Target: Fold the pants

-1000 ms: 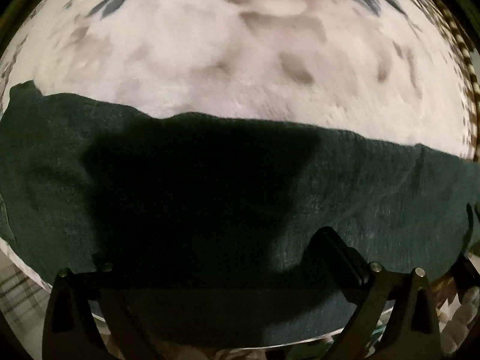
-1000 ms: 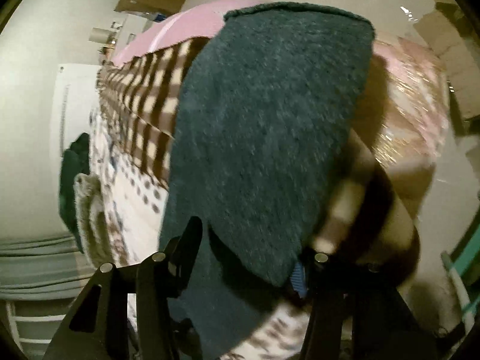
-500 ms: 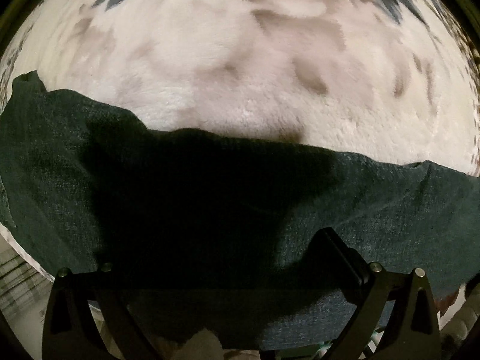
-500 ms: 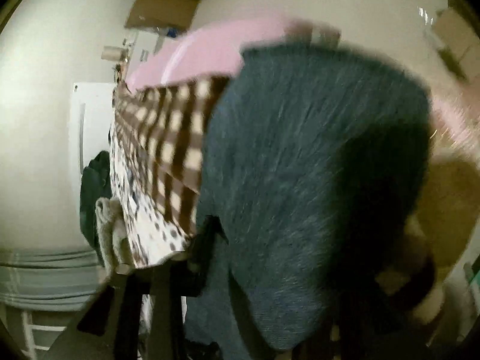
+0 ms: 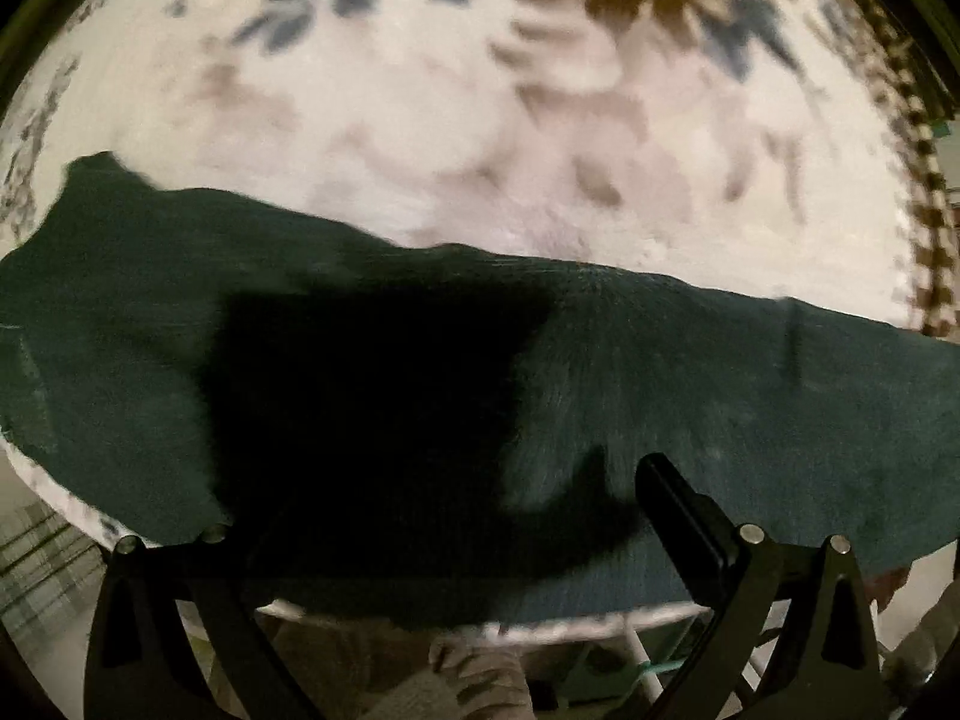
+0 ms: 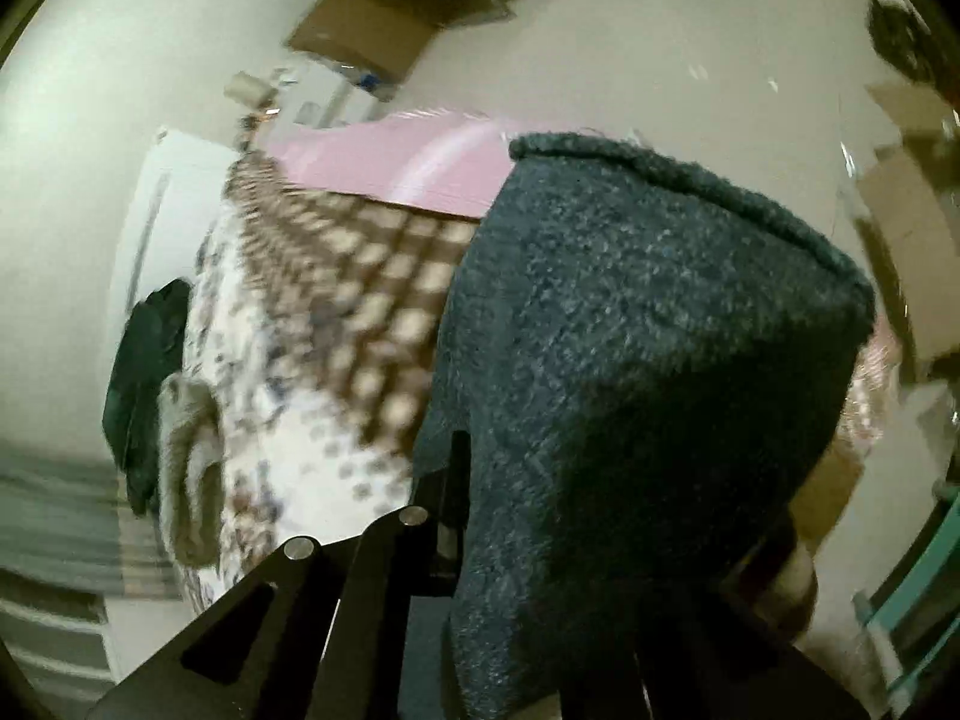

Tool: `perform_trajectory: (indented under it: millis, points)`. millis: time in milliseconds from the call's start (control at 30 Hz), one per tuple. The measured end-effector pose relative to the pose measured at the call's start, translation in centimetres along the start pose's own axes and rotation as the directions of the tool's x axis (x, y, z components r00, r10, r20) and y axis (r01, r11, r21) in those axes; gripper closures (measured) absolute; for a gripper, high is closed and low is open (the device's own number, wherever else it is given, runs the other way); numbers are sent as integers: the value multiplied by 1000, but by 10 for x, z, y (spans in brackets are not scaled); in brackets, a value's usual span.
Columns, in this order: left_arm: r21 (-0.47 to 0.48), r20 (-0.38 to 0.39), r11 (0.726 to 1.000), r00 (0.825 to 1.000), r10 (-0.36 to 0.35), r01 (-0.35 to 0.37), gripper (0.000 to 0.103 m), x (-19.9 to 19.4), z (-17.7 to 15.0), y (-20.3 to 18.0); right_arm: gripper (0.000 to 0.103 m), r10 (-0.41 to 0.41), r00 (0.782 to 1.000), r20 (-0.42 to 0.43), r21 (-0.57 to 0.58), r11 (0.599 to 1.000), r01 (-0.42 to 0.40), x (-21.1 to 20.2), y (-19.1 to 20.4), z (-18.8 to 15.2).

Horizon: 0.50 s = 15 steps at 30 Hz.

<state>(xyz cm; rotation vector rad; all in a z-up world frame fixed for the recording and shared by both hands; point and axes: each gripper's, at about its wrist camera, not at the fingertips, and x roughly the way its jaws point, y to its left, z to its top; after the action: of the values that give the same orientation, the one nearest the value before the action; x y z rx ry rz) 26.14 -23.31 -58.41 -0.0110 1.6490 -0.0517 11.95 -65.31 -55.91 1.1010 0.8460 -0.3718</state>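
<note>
Fold step in hand: right gripper (image 6: 480,552), jaws fully closed on the dark green pants (image 6: 630,360), lifts one end off the blanket (image 5: 450,120) while left gripper (image 5: 432,516) hovers wide open, empty; next, likely carry the lifted end across, keeping hold.
</note>
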Motion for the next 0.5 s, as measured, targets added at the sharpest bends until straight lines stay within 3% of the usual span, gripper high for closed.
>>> perform_trajectory:
  millis: [200, 333, 500]
  points:
    - [-52, 59, 996, 996, -64, 67, 0, -58, -14, 62, 98, -20, 999, 47, -240, 970, 31, -42, 88, -44]
    - [-77, 68, 989, 990, -120, 126, 0, -80, -28, 121, 98, -44, 997, 69, -421, 905, 70, -48, 148, -101]
    - [-139, 103, 983, 989, -108, 122, 0, -92, -60, 196, 98, -88, 996, 25, -614, 785, 85, -25, 210, -202]
